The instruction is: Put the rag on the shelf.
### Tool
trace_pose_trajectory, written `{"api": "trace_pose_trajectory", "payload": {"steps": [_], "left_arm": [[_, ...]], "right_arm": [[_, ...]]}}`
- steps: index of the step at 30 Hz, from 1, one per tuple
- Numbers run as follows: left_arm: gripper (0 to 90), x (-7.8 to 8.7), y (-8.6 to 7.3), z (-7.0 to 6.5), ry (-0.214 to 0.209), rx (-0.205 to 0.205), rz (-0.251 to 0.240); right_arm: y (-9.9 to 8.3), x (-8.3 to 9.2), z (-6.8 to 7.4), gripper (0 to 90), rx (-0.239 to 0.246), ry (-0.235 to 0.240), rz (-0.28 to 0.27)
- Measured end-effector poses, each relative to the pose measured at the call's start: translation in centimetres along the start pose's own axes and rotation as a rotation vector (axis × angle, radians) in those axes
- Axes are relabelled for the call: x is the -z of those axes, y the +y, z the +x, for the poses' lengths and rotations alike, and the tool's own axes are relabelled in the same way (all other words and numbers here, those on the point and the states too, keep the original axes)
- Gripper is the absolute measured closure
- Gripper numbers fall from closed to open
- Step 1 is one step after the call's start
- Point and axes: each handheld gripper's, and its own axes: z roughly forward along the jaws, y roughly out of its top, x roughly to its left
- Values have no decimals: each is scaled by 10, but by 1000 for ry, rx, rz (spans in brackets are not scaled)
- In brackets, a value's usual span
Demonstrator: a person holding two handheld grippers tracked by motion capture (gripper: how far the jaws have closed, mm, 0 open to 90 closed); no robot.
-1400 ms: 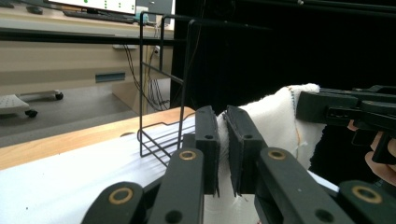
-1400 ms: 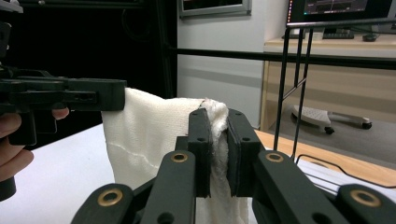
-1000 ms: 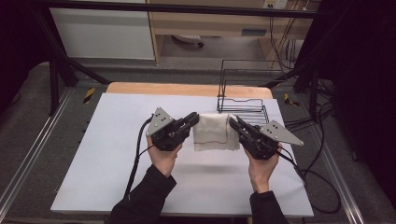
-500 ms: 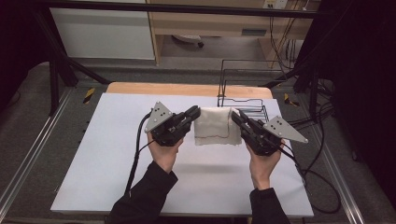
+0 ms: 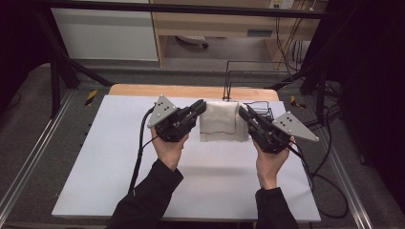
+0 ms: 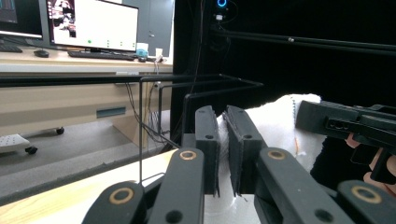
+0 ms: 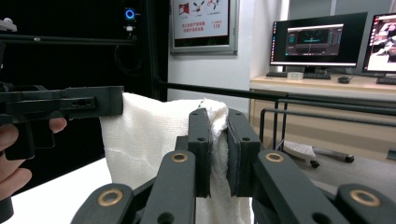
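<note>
High view: one white cloth (image 5: pixel 219 120), folded into a rough rectangle, is held taut between two tools above the far middle of a white-covered desk (image 5: pixel 119 191). The left hand-held gripper (image 5: pixel 200 106) pinches the cloth's upper left corner; the right hand-held gripper (image 5: pixel 242 112) pinches its upper right corner. Judging by this grip, the two corners are held apart so the cloth hangs flat and can be carried or folded evenly. Two forearms in dark sleeves come in from below. One black wire rack (image 5: pixel 253 78) stands at the desk's far edge, just behind the cloth, perhaps its destination.

Left gripper view: its two black jaws stand nearly pressed together, with a thin edge of the white cloth (image 6: pixel 280 121) caught between them. The other tool reaches in from the right, meeting the cloth's far side. The wire rack (image 6: pixel 187 93) rises close behind, and two monitors sit on a counter in the background.

Right gripper view: the two jaws clamp tight on a bunched corner of the cloth (image 7: pixel 149 135), which drapes downward from them. The left tool grips the opposite corner. Two more monitors stand beyond.
</note>
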Motion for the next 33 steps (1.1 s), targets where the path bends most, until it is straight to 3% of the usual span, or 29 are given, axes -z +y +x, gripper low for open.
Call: {"api": "trace_pose_trajectory", "payload": {"steps": [15, 33], "left_arm": [[832, -14, 18, -3, -9, -12, -22], [832, -45, 43, -10, -31, -25, -42]], "right_arm": [[16, 1, -6, 818, 4, -29, -35], [43, 3, -28, 818, 21, -85, -69]]}}
